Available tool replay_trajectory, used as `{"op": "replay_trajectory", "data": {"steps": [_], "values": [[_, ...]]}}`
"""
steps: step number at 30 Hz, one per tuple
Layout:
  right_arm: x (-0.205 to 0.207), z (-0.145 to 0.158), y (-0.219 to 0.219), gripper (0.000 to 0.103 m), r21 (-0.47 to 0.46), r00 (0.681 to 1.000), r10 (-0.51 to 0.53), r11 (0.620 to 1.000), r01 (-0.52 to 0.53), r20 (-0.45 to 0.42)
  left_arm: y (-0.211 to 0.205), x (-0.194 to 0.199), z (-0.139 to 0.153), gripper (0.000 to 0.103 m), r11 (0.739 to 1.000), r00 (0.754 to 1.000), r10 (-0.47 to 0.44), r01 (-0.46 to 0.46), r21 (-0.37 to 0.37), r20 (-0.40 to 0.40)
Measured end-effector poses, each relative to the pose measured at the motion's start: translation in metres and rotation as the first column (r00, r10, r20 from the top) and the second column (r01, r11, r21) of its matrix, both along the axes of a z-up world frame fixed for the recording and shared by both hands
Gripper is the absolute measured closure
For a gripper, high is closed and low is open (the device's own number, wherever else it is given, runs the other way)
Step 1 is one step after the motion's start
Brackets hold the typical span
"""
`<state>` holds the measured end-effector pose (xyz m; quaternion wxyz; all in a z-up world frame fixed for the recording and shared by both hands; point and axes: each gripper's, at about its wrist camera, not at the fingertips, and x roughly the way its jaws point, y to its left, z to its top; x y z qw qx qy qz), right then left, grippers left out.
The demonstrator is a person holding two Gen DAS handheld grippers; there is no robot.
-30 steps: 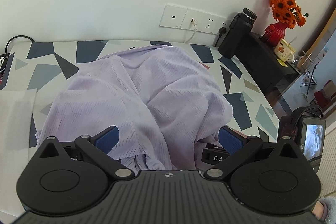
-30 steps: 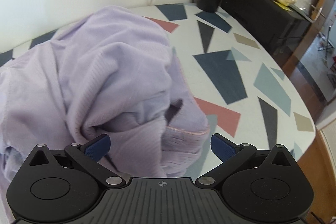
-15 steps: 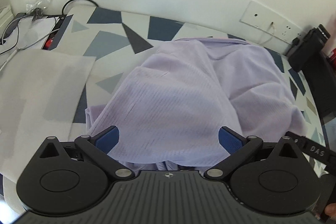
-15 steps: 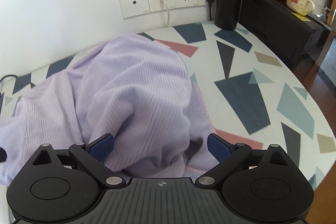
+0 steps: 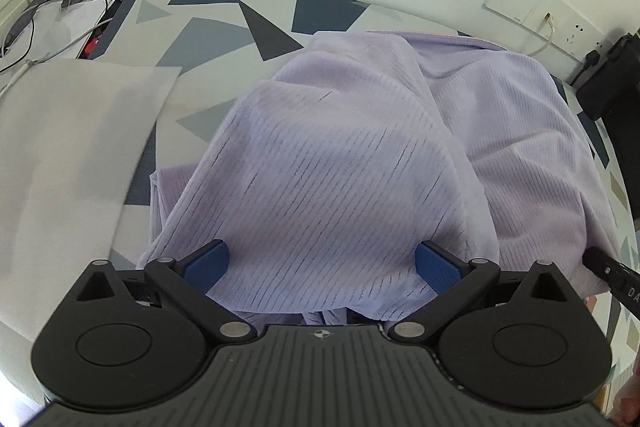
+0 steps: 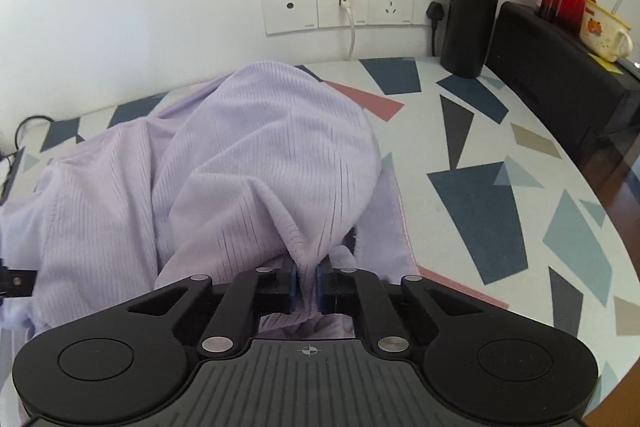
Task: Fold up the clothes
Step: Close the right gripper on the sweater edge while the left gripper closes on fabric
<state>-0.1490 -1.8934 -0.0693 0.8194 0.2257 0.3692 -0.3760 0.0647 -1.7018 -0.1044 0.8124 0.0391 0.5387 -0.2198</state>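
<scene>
Right tongs clamped shut; left tongs spread wide.

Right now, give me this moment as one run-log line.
task: fold clothes | right gripper: shut on garment fold | left gripper: open, garment edge between fingers | garment: bunched on table, unfolded

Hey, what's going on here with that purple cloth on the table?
A person is folding a lilac garment on a patterned table, holding a gripper in each hand. The right gripper is shut on a pinched fold of the fabric at its near edge. The left gripper is open, with the cloth lying between its blue pads but not gripped. The garment is bunched, not yet folded flat.
</scene>
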Motion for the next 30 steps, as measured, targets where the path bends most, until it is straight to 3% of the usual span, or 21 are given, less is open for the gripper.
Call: {"op": "replay_trajectory", "data": {"steps": [8, 13, 16, 17, 18, 21, 23, 29, 30], "values": [[-0.053, 0.013, 0.003, 0.099, 0.061, 0.991, -0.123, 0.991, 0.119, 0.059, -0.011, -0.002, -0.002, 0.002, 1.0, 1.0, -0.02, 0.02, 0.012, 0.005], [-0.062, 0.008, 0.011, 0.099, 0.112, 0.993, -0.111, 0.988, 0.106, 0.032, -0.014, -0.003, -0.003, 0.005, 0.999, 0.999, -0.038, 0.038, 0.014, 0.016], [-0.056, 0.01, 0.011, 0.094, 0.125, 0.996, -0.086, 0.989, 0.083, 0.016, -0.01, -0.004, 0.002, 0.03, 0.999, 0.999, -0.045, 0.045, -0.027, 0.005], [-0.054, 0.012, 0.011, 0.09, 0.122, 0.997, -0.079, 0.99, 0.077, 0.011, -0.009, -0.004, 0.005, 0.044, 0.998, 0.999, -0.046, 0.046, -0.043, 0.005], [-0.052, 0.016, 0.01, 0.078, 0.111, 0.997, -0.079, 0.991, 0.077, 0.019, -0.007, -0.005, 0.008, 0.06, 0.998, 0.999, -0.045, 0.045, -0.046, 0.014], [-0.05, 0.028, 0.003, 0.048, 0.084, 0.993, -0.09, 0.993, 0.085, 0.07, -0.002, -0.006, 0.016, 0.088, 0.997, 0.998, -0.044, 0.047, -0.069, 0.043], [-0.047, 0.034, -0.007, 0.04, 0.065, 0.99, -0.102, 0.993, 0.096, 0.093, 0.002, -0.005, 0.019, 0.091, 0.994, 0.998, -0.047, 0.052, -0.093, 0.05], [-0.025, 0.021, -0.041, 0.037, 0.079, 0.99, -0.126, 0.99, 0.12, 0.068, 0.005, -0.004, 0.016, 0.092, 0.993, 0.998, -0.052, 0.055, -0.1, 0.03], [-0.02, 0.015, -0.046, 0.037, 0.092, 0.99, -0.128, 0.988, 0.122, 0.057, 0.004, -0.003, 0.014, 0.086, 0.994, 0.999, -0.049, 0.051, -0.095, 0.021]]}}
